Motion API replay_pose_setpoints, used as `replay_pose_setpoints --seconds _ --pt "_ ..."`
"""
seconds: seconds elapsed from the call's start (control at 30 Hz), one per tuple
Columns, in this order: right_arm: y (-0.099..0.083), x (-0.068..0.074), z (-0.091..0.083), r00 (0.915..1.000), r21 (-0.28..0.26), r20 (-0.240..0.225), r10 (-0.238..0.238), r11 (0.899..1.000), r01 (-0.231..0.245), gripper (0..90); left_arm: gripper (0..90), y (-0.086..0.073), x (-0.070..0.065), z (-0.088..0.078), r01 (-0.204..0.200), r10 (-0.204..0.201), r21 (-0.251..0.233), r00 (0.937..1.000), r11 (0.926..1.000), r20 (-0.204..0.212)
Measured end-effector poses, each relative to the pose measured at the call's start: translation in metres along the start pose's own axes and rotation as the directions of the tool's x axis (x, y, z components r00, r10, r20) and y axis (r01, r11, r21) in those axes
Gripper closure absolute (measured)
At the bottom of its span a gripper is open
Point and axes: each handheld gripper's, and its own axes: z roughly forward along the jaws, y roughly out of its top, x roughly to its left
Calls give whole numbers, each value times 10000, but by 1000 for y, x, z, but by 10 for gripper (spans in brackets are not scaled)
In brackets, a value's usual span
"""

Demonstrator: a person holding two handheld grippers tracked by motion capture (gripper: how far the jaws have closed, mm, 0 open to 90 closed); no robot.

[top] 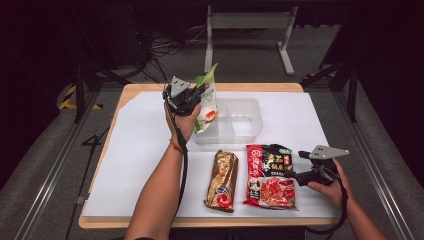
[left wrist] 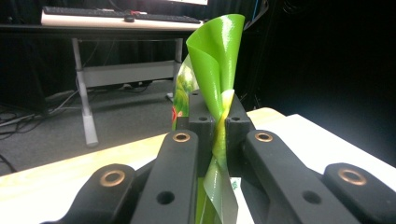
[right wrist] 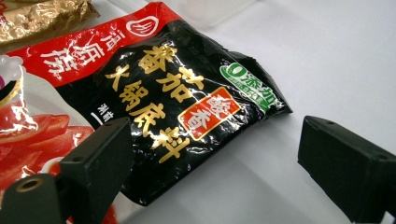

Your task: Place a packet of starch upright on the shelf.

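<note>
My left gripper [top: 196,95] is shut on the top edge of a green and white packet [top: 206,102], which hangs over the left end of a clear plastic tray [top: 250,127]. In the left gripper view the green packet [left wrist: 217,65] is pinched flat between the jaws of my left gripper [left wrist: 217,126]. A black and red sauce packet [top: 271,176] lies flat at the front right, and my right gripper [top: 291,173] rests open at its right edge. In the right gripper view the black and red packet [right wrist: 154,98] lies partly under the left jaw of my right gripper [right wrist: 215,154], with nothing clamped.
A gold packet [top: 223,180] lies to the left of the black and red one. All rest on a white sheet [top: 135,150] over a wooden table [top: 127,90]. A metal desk frame [top: 247,22] stands on the floor beyond.
</note>
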Motion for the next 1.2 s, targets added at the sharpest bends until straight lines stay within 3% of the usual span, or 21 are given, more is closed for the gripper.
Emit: replay_pose_setpoints --seconds 0.27,0.37,0.47,0.63,0.73,0.77,0.8,0.83,1.2 --pt "-1 0 1 10000 72 -34 -34 10000 34 113 852 -16 10 -4 336 -323 -280 9986 9990 423" --pt "0 1 2 10000 85 -68 -70 9999 70 113 848 -22 14 -8 163 -150 -239 9983 9996 570" --pt "1 2 3 9999 105 -66 -115 9999 116 113 844 -26 14 -14 -258 262 -74 9981 9996 559" --pt "1 2 4 9999 138 -97 -115 9998 116 112 840 -33 14 -21 -394 395 -24 9975 9992 594" --pt "2 3 5 9999 146 -121 -121 9998 122 113 838 -40 8 -22 -1222 1200 478 9917 9914 471" --pt "2 3 5 9998 149 -129 -155 9998 157 113 836 -42 8 -23 -1235 1212 395 9911 9916 551" --pt "2 3 5 9998 157 -117 -183 9997 185 113 831 -42 8 -24 -879 855 328 9939 9956 690" --pt "1 3 5 9998 158 -130 -165 9997 167 113 824 -42 9 -24 -793 767 315 9940 9964 775" --pt "1 4 5 9998 173 -93 -176 9997 178 116 812 -44 9 -26 -770 728 438 9932 9961 913"
